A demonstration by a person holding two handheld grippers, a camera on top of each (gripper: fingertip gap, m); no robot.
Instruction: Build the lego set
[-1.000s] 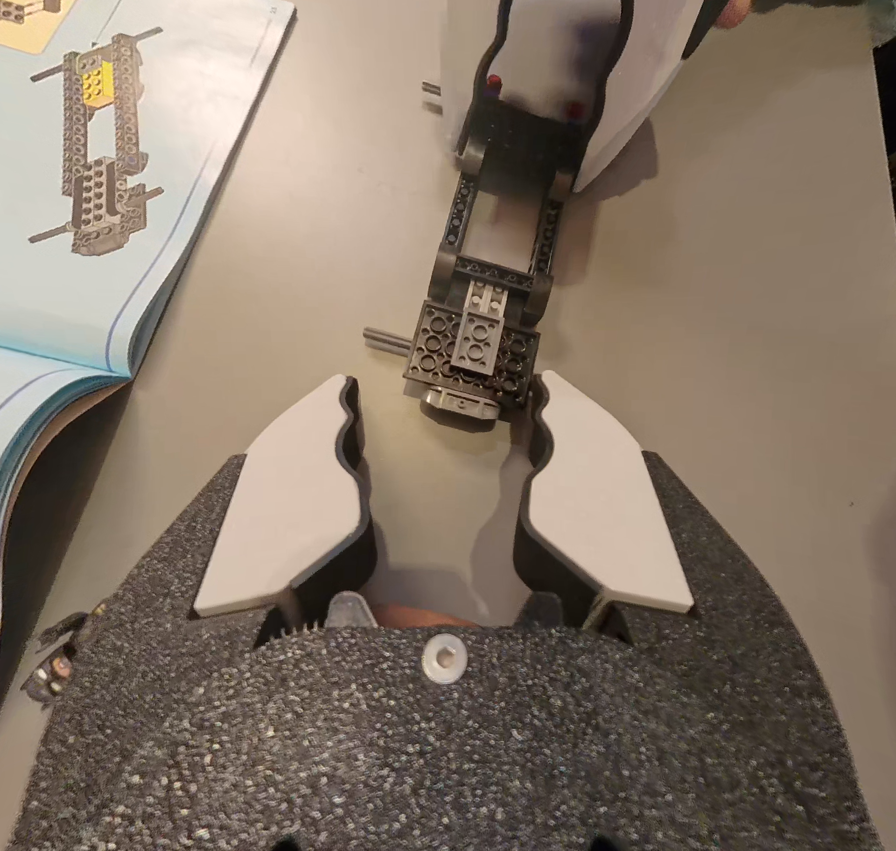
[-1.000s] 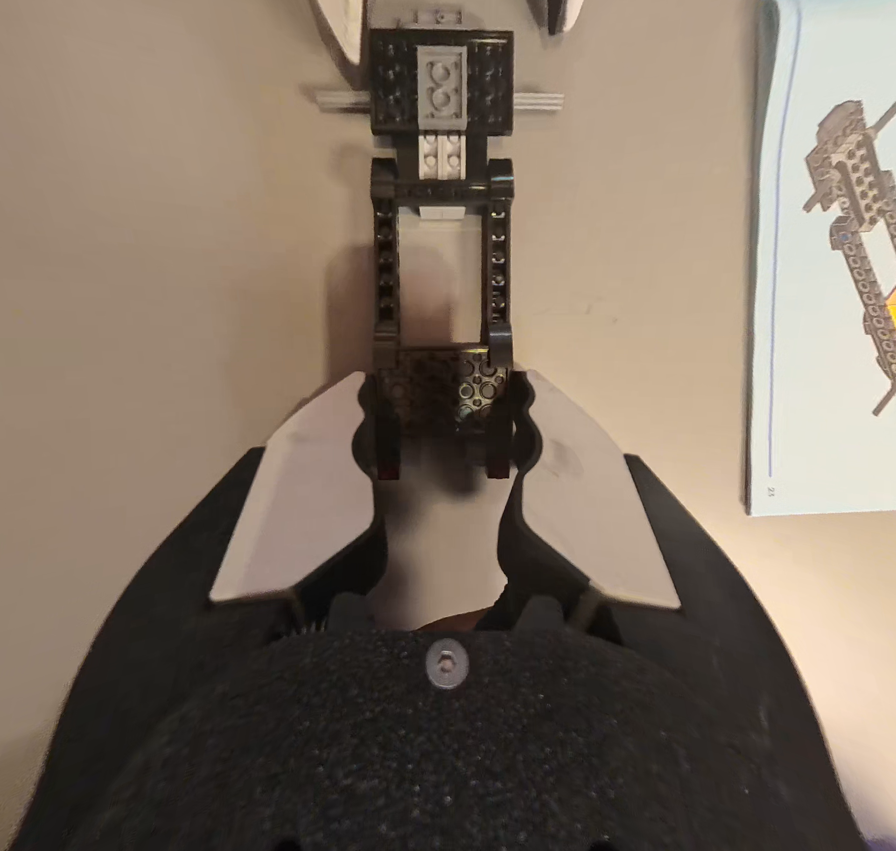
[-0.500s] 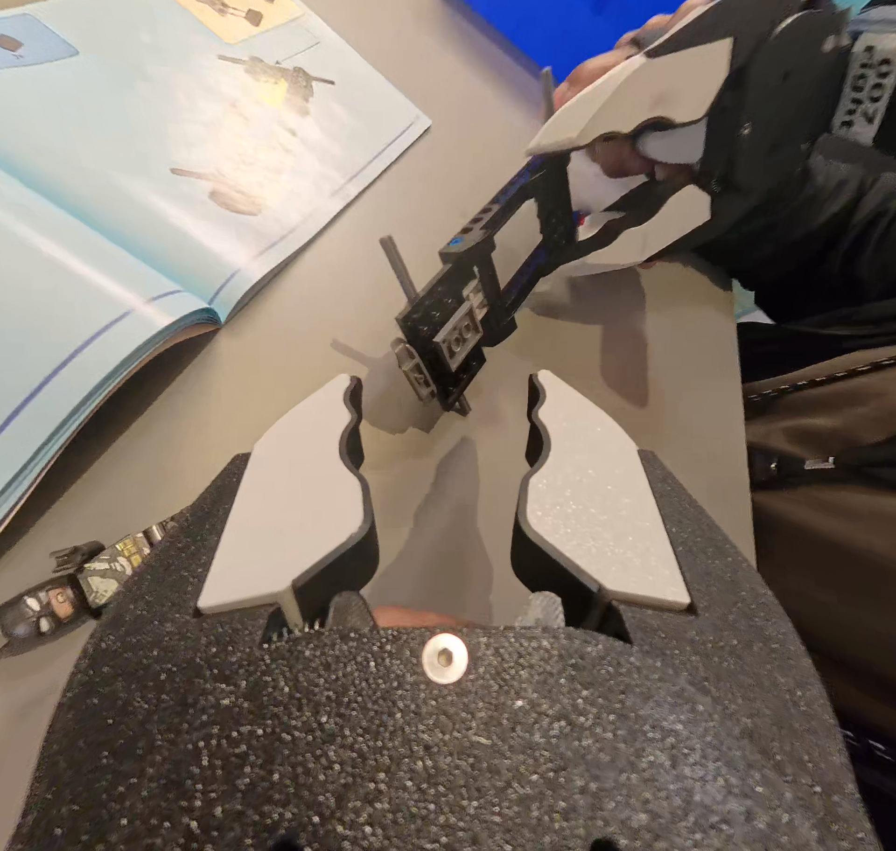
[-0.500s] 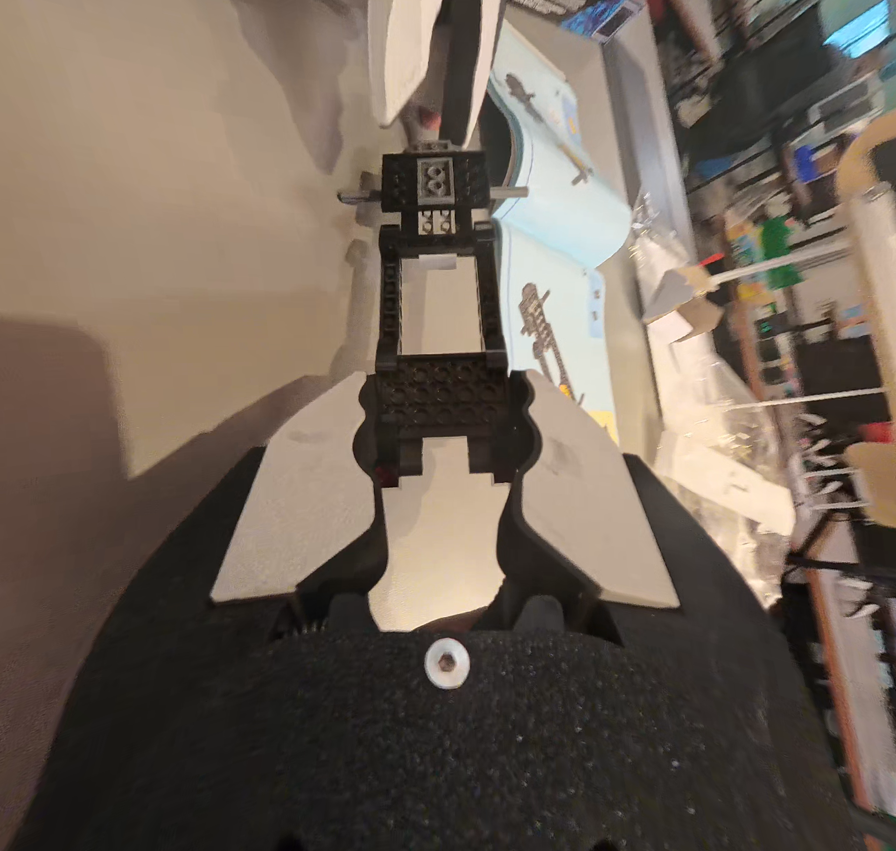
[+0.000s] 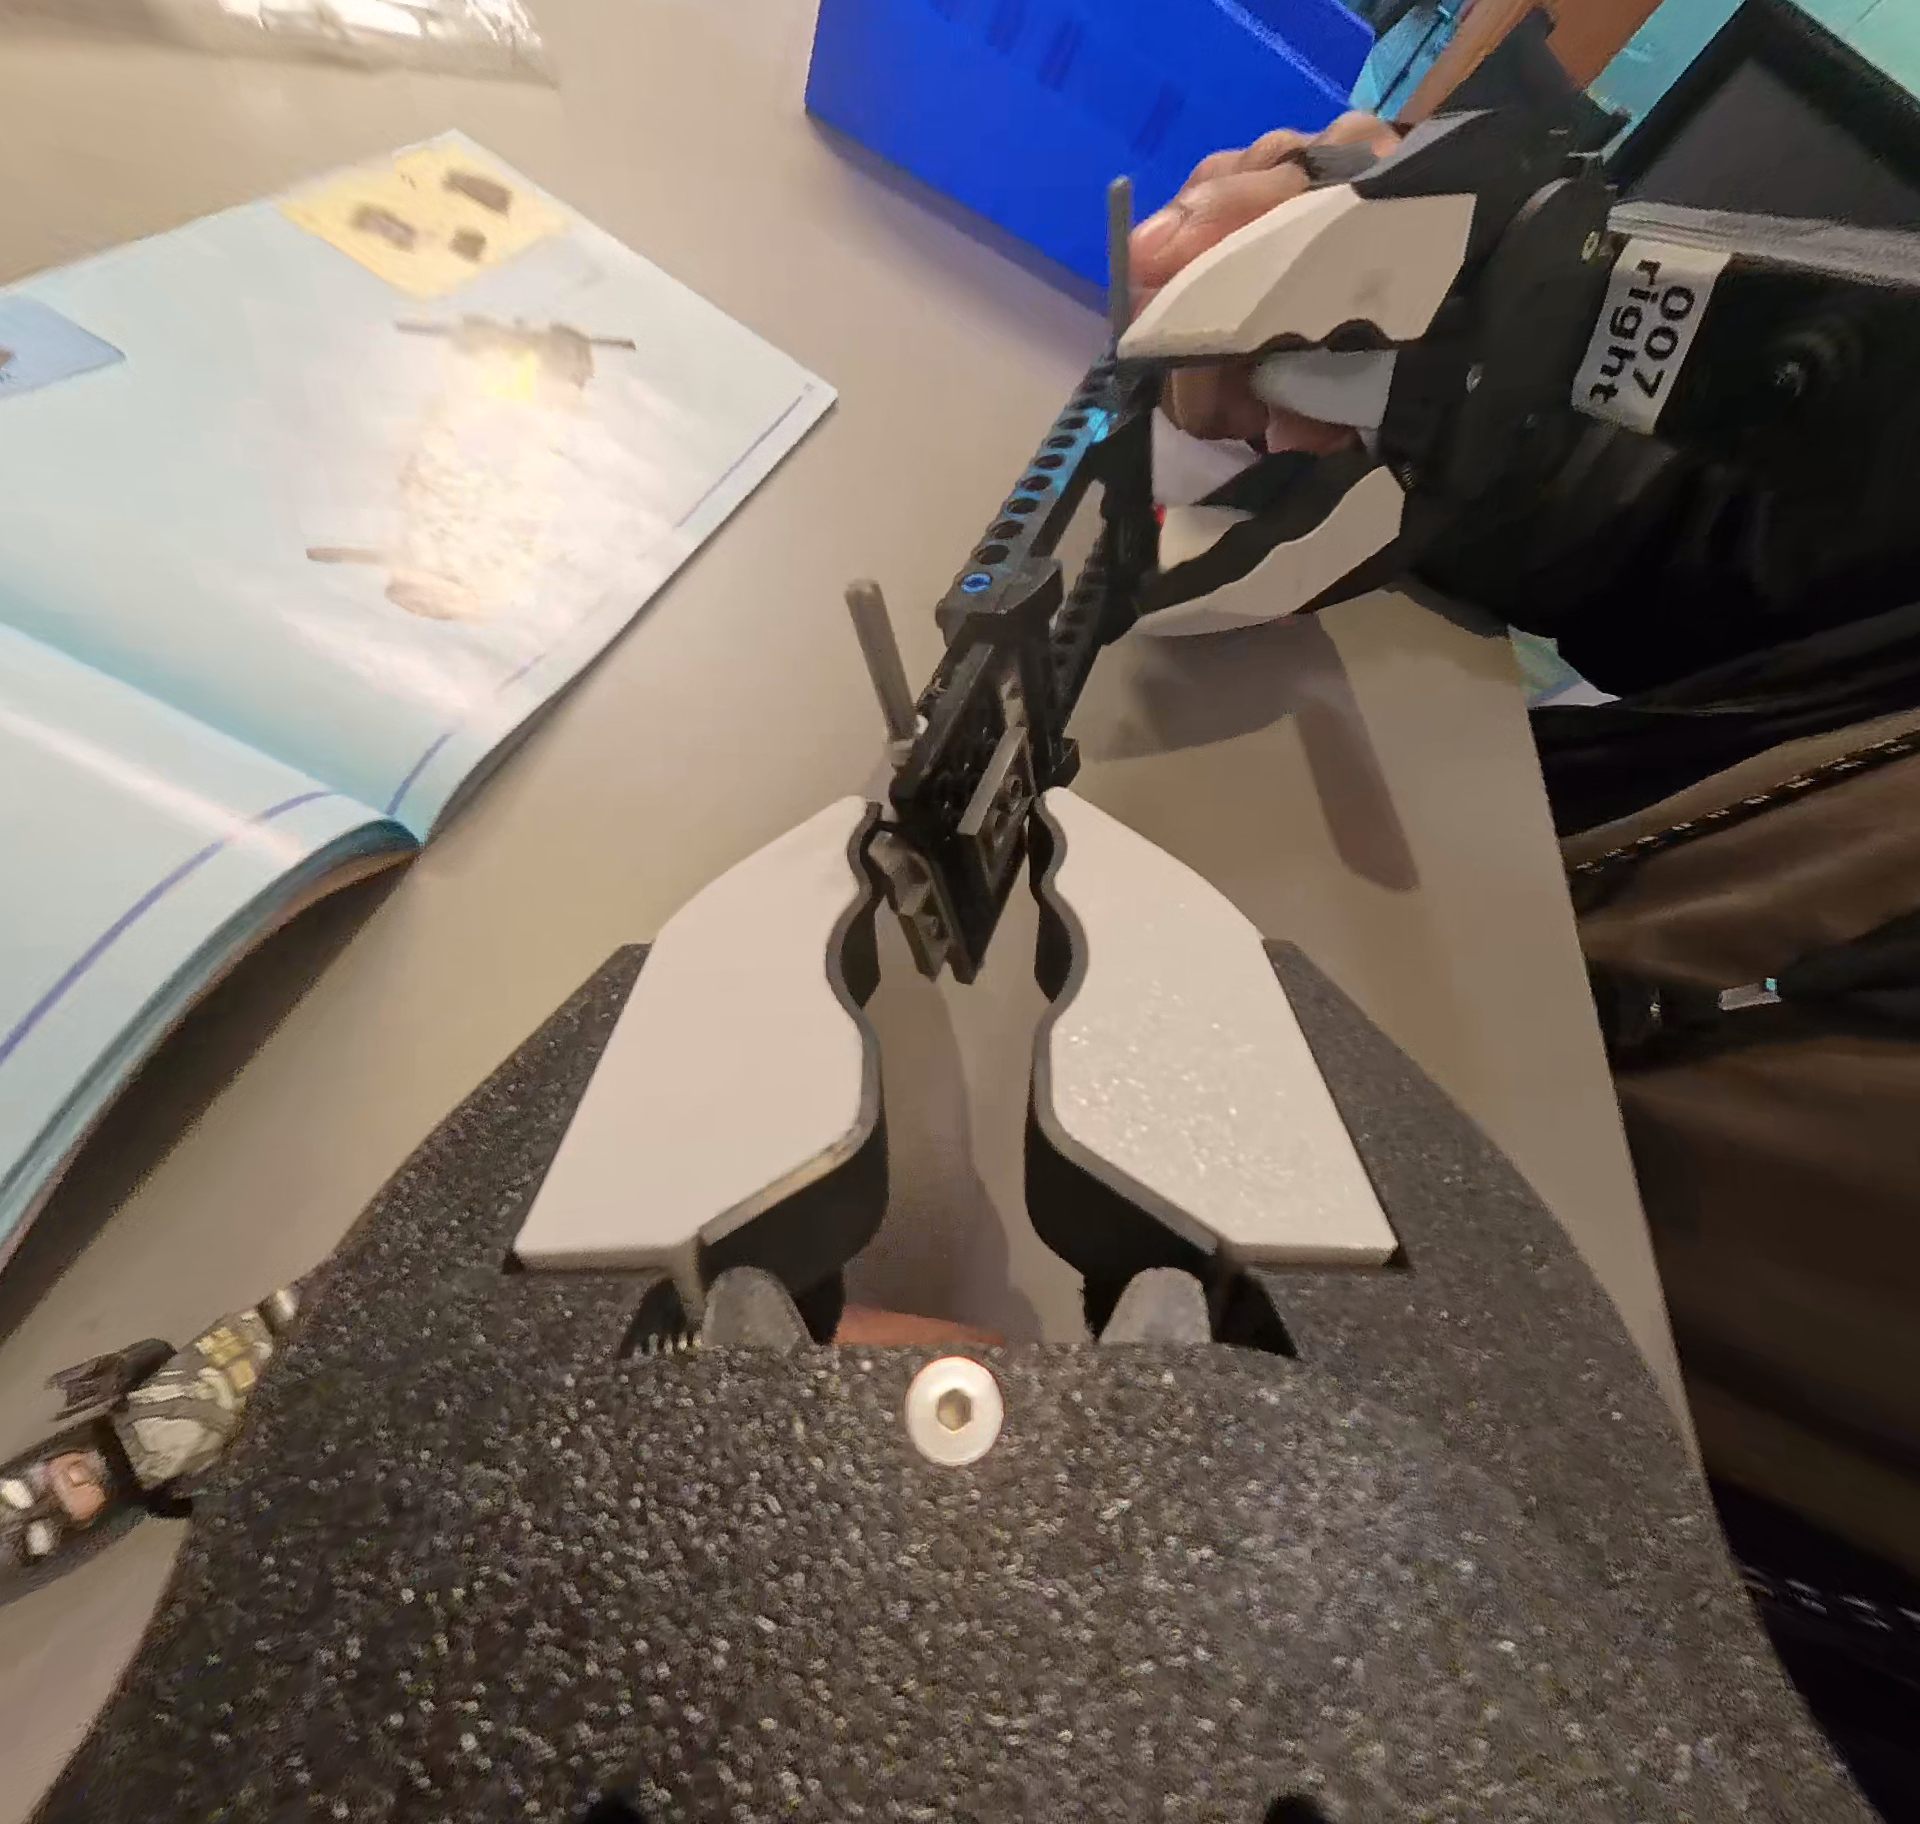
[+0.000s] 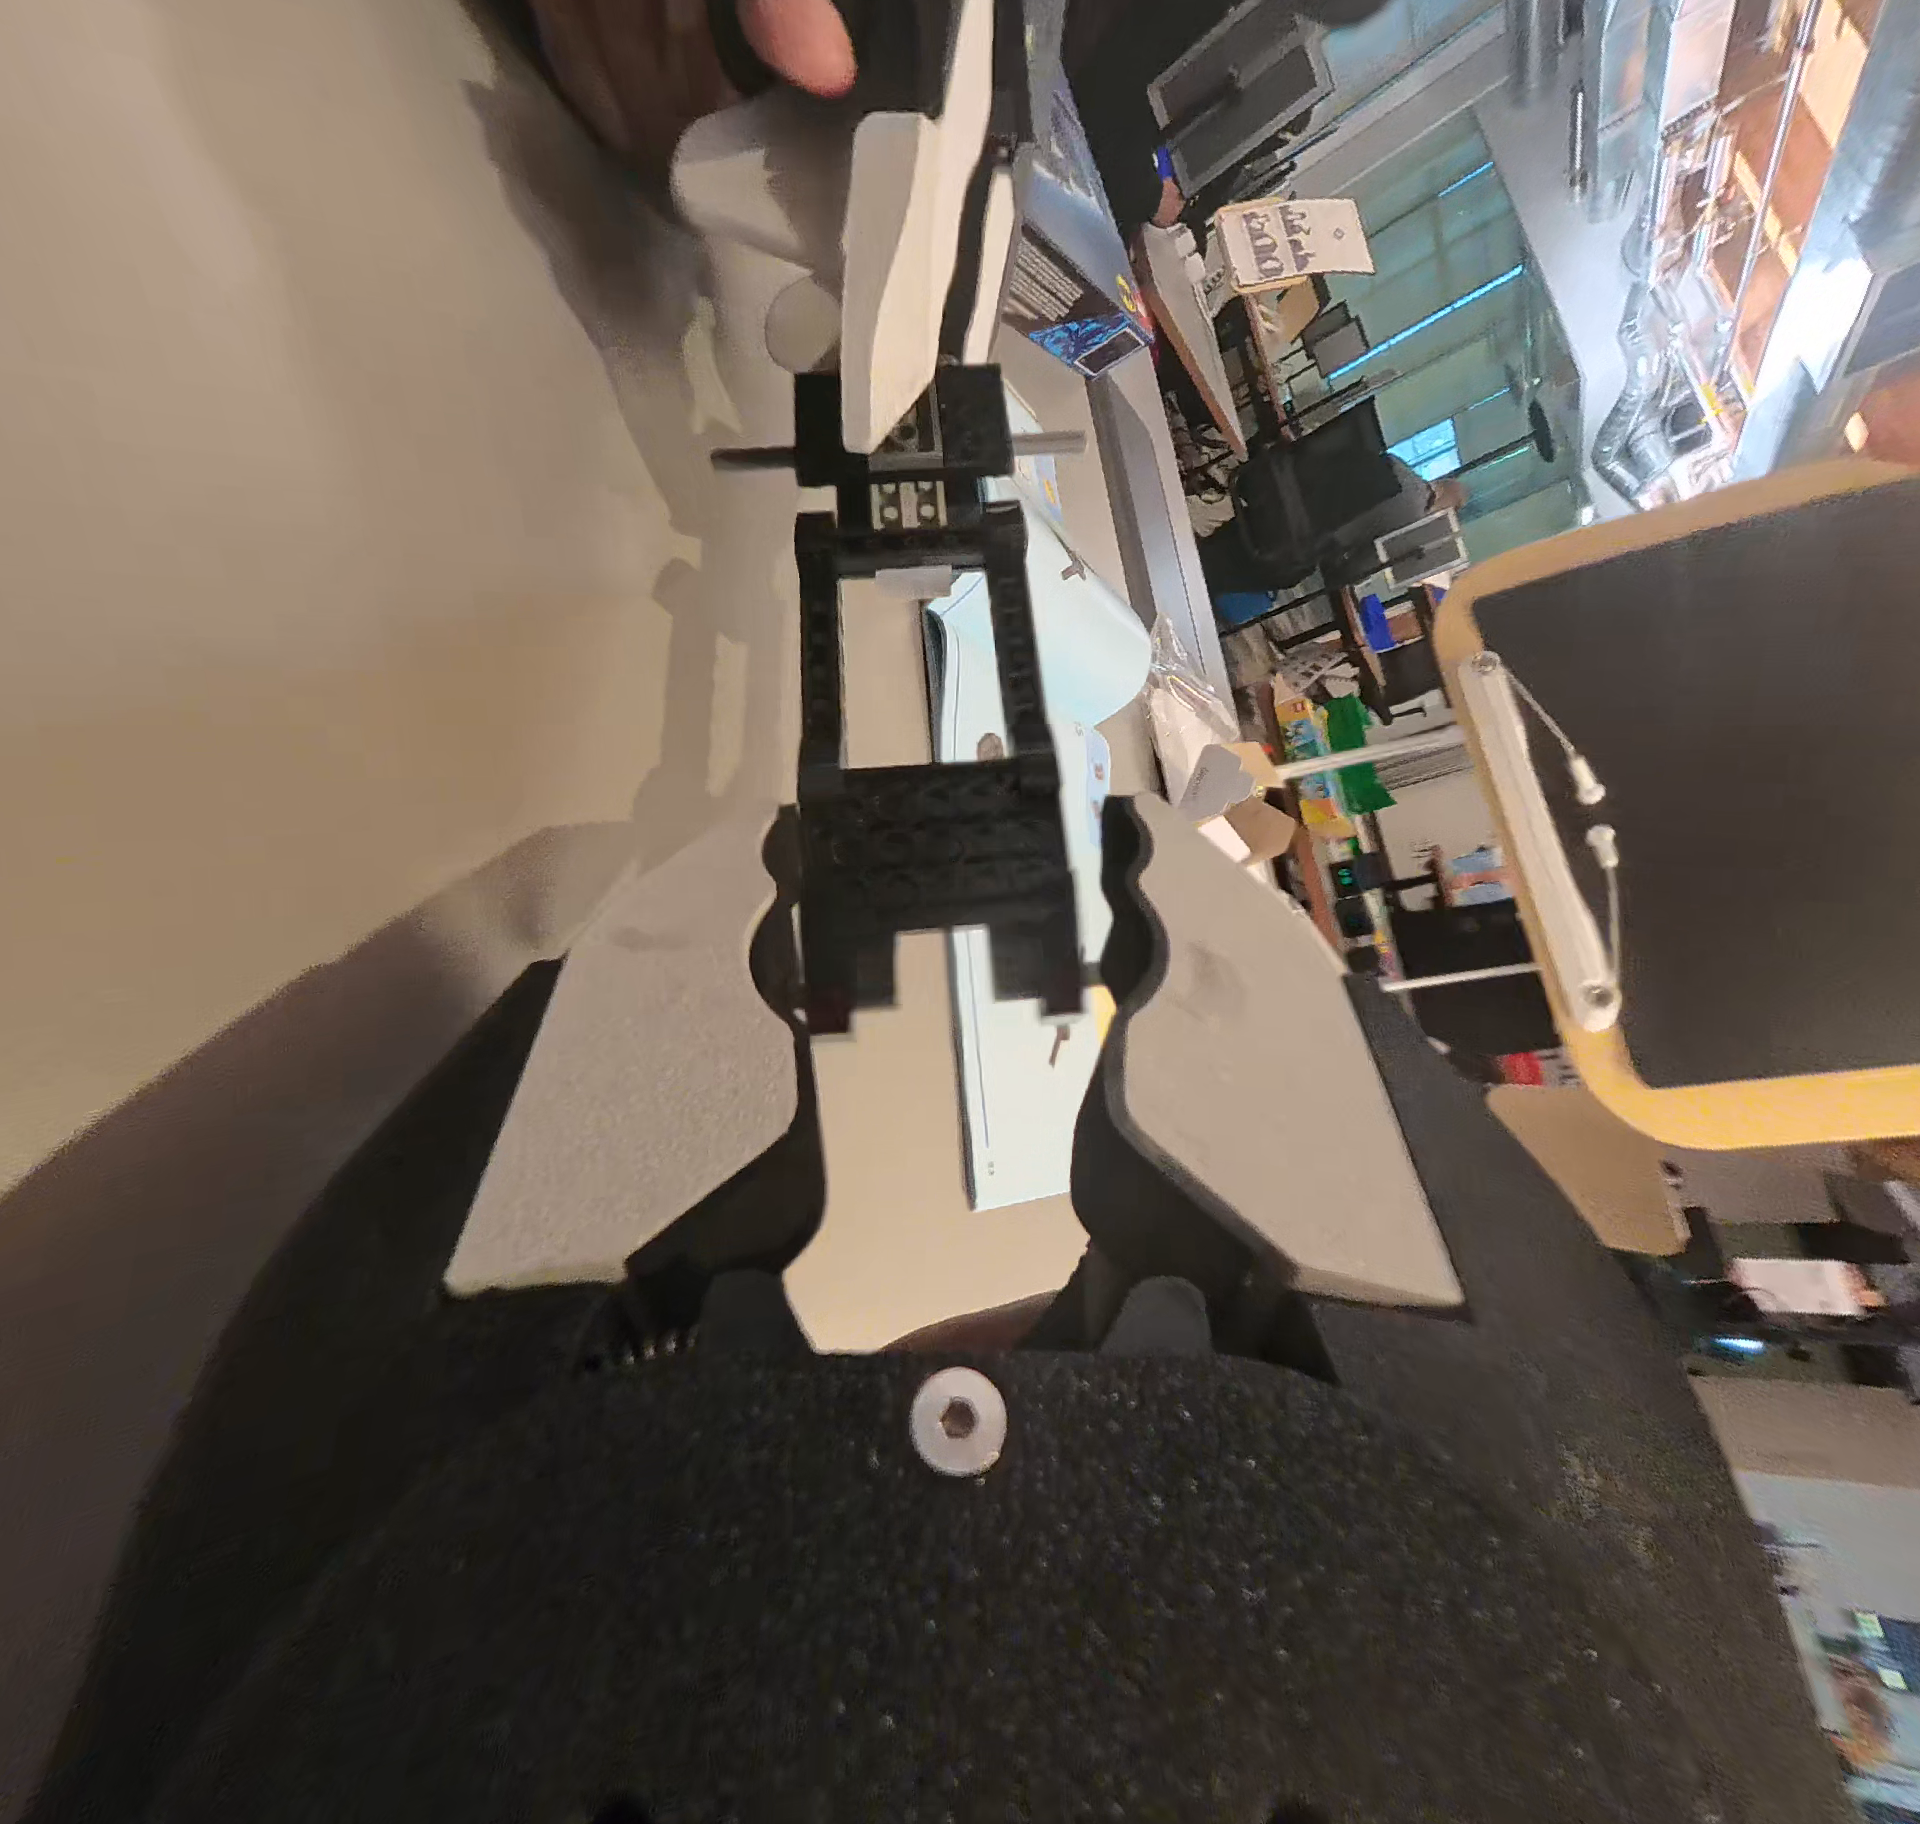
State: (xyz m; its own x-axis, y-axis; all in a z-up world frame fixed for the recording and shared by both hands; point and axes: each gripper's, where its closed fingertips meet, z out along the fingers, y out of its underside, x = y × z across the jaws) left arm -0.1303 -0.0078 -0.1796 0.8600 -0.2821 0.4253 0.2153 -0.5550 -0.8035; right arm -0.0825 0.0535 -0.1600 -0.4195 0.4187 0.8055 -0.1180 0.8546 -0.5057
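An open instruction booklet lies along the counter's left edge. The left gripper is narrowed onto one end of a black brick chassis, held above the counter. The right gripper, wider set, clamps the chassis's other end.

Beige table, cluttered workshop behind
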